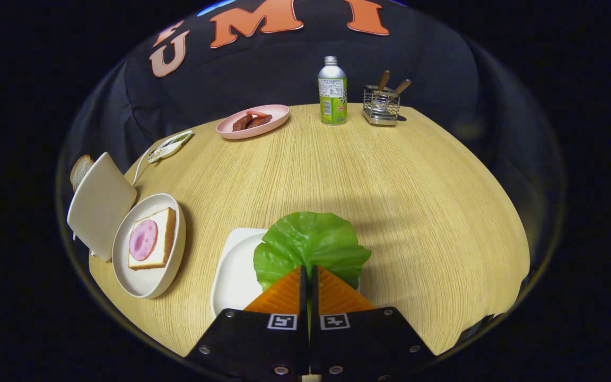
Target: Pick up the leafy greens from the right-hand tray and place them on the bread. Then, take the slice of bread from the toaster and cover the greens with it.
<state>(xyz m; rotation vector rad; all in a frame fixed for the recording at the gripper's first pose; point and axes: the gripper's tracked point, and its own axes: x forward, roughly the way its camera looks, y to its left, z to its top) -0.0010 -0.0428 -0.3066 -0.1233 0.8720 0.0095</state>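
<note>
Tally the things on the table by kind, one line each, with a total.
Plates and trays: 3: pink plate, white plate, white tray
Bread slices: 2: bread with ham, bread in toaster
Leafy greens, pinched in the gripper: 1
Toaster: 1
Bottle: 1
Utensil rack: 1
Total: 9

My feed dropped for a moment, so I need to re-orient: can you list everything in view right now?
Lettuce leaf: one, green, pinched between the fingers, above the white tray.
Tray: one, white, under the leaf.
Plate: one, white, left of the tray.
Bread slice: one, white with brown crust, on that plate.
Ham slice: one, pink, on the bread.
Toaster: one, cream, left of the plate.
Toast: one, sticking out of the toaster.
Pink plate: one, far side, holding reddish-brown meat pieces.
Bottle: one, silver and green, far side.
Wire holder: one, metal, right of the bottle.
Table: one, light wood.
Gripper: one, fingers closed on the leaf.
</note>
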